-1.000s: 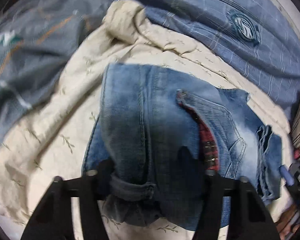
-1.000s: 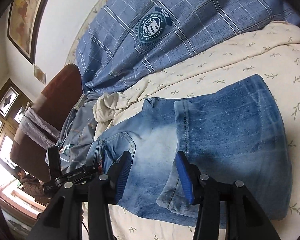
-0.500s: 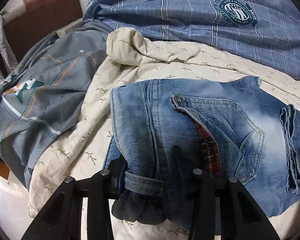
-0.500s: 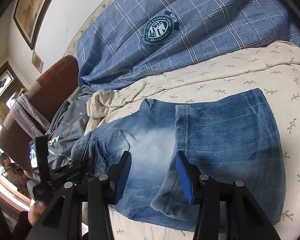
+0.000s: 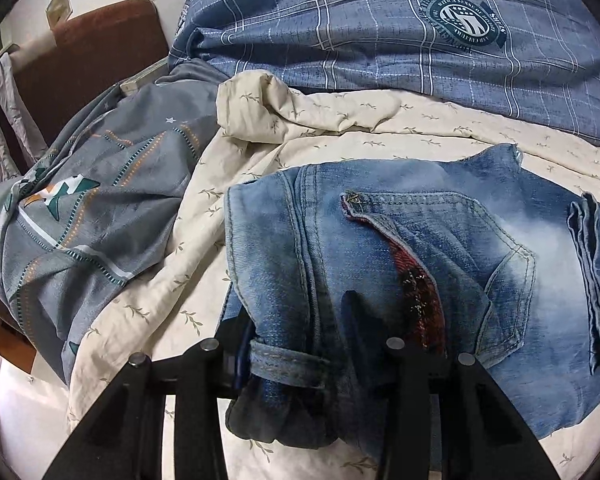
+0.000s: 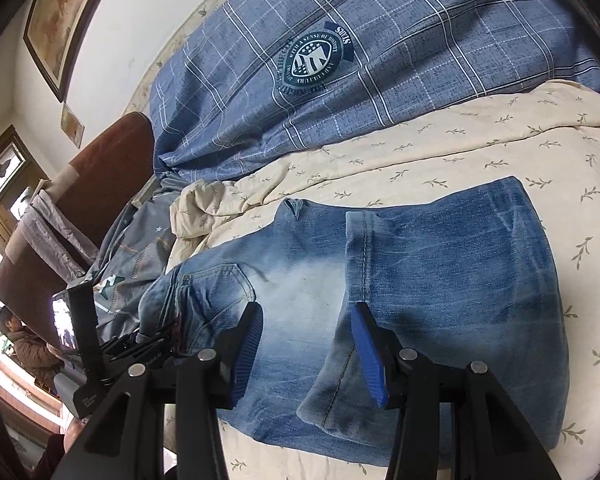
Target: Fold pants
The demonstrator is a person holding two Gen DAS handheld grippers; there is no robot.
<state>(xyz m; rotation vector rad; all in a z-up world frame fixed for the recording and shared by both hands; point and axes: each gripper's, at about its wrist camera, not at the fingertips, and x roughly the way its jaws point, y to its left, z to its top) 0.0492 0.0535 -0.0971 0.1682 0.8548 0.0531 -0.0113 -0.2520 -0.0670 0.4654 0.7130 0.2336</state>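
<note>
2 claws worked the jeans (image 5: 400, 248): my left claw (image 5: 300, 340) had narrowed and clamped the waistband; my right claw (image 6: 306, 344) stayed apart, gripping nothing, fold pending.

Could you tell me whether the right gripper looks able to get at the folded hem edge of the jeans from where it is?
Probably yes: the right gripper stands open just above the jeans, with the hem edge lying uncovered between its pads.
</note>
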